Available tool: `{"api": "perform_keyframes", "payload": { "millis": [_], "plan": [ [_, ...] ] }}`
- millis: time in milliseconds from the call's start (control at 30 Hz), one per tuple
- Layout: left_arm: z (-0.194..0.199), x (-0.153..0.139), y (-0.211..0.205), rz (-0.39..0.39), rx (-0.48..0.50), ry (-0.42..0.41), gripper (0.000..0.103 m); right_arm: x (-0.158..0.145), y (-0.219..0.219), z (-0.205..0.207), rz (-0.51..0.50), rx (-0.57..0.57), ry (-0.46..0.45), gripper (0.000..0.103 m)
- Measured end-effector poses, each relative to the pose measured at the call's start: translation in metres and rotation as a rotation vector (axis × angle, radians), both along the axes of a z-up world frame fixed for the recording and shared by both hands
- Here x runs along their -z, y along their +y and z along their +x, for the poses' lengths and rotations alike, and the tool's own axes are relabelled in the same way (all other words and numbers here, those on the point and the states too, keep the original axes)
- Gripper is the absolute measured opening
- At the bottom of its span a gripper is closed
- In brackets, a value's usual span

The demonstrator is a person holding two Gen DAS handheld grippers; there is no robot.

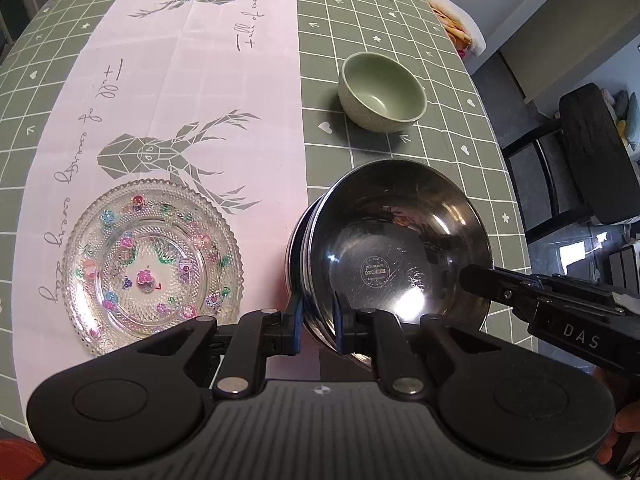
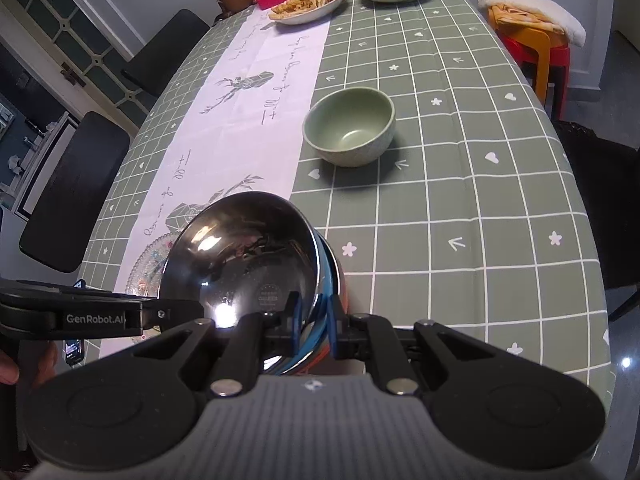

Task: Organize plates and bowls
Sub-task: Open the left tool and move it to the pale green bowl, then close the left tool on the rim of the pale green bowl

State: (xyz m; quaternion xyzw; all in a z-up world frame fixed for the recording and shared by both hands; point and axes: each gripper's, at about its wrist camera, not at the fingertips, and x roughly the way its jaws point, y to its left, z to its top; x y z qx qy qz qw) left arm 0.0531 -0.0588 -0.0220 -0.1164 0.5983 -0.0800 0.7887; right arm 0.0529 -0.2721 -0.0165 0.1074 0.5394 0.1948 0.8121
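Note:
A stack of steel bowls [image 1: 400, 248] is held tilted above the table between both grippers. My left gripper [image 1: 317, 326] is shut on the near left rim of the stack. My right gripper [image 2: 314, 324] is shut on the stack's [image 2: 248, 256] right rim; it shows in the left wrist view as a black arm [image 1: 560, 308]. A patterned glass plate [image 1: 152, 268] lies on the white runner at the left. A green ceramic bowl [image 1: 382, 90] stands empty further up the table, also in the right wrist view [image 2: 350, 126].
Green checked tablecloth [image 2: 460, 208] with a white deer runner [image 1: 224, 80]. Two plates of food [image 2: 308, 2] stand at the far end. Black chairs [image 2: 76, 188] line the left side, stools [image 2: 536, 44] the right.

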Motion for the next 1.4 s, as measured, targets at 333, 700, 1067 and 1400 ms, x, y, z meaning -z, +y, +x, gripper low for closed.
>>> {"api": "perform_keyframes", "payload": {
  "millis": [333,700,1067,1400],
  "plan": [
    [0.001,0.000,-0.001,0.021,0.002,-0.001,0.017,0.006,0.000,0.001,0.013,0.003,0.021,0.011],
    [0.003,-0.002,0.004,0.008,-0.017,-0.011,0.018,0.005,-0.001,0.001,0.009,0.004,0.018,0.015],
    [0.005,-0.038,0.020,-0.044,0.035,-0.180,0.025,-0.009,-0.008,0.003,0.079,0.033,-0.033,0.030],
    [0.033,-0.051,0.017,-0.106,0.119,-0.383,0.025,-0.018,-0.004,0.035,0.152,0.121,-0.072,0.033]
  ]
}}
